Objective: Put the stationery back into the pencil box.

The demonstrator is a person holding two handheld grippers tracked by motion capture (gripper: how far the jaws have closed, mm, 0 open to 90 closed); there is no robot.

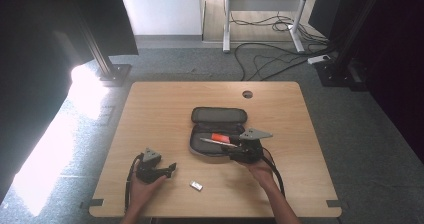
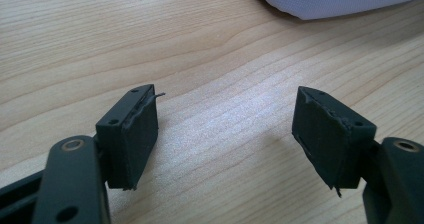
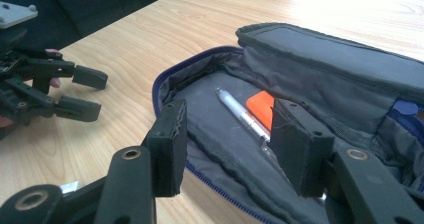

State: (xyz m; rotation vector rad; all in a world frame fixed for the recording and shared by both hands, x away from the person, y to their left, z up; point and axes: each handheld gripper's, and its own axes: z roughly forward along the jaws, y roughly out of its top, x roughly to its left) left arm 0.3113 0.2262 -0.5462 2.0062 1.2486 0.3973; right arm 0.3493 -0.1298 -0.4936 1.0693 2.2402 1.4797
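Grey fabric is lying opened flat near the middle of the wooden table (image 1: 150, 109): a pencil case (image 1: 218, 115) with its lid folded to the far side. Inside its near half, a silver pen (image 3: 243, 115) and an orange piece, possibly an eraser (image 3: 261, 105), are resting side by side. The right gripper (image 3: 227, 146) is hovering at the case's right end, its jaws standing apart with nothing pinched between them, the pen lying just beyond the pads. The left gripper (image 1: 150, 168) is resting near the table's near-left edge, jaws likewise spread over bare wood, well apart from the case. A small white object (image 1: 196, 186) is lying near the front edge between the two hands.

Risk from here: with the case unsteadied by the left gripper, a push from the right jaws could be sliding the soft case away, or the pads could be catching the lining or zipper edge instead of the slim pen, which may roll aside.
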